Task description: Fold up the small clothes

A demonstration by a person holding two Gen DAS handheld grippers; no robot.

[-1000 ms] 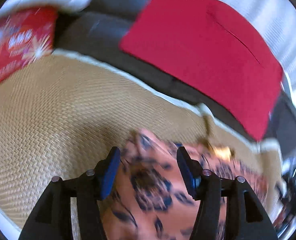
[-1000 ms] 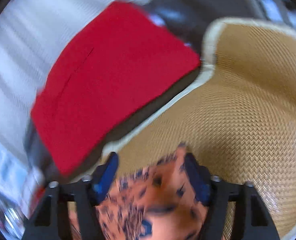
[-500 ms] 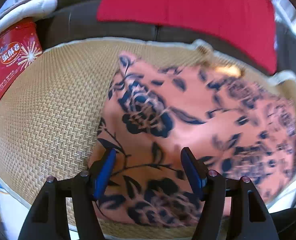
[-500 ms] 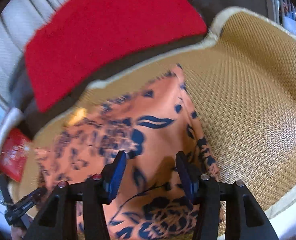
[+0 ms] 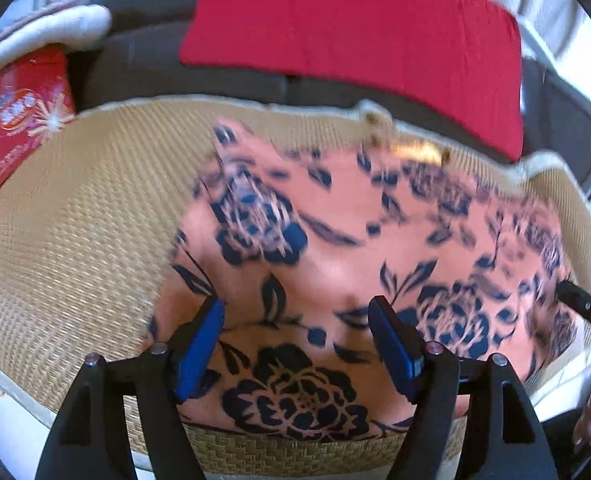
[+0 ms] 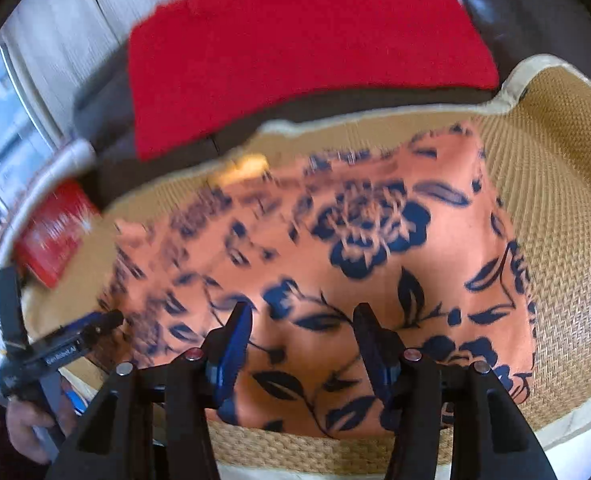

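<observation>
A dark sofa (image 5: 143,60) carries everything here, and on its seat lies a woven straw mat (image 5: 75,240) with a pale border. A big red cloth (image 5: 355,20) hangs over the back of the sofa, and a red tin (image 5: 11,128) stands at the left end of the seat. The task's thing, an orange garment with dark blue flowers (image 5: 335,240), lies spread almost flat on the mat, and its near hem comes close to the front edge of the mat. The left claw (image 5: 295,336) hangs over the near left part of the garment; its jaws have just been opening and stand apart, with cloth seen between them but not pressed. The right claw (image 6: 301,340) is over the near right part, its jaws also apart and holding nothing, as far as I can tell. The cloth looks thin and slippery, so a claw that closes too shallow may catch only one layer, and the fold would become crooked. If both claws do not lift together, the garment may slide on the mat.
</observation>
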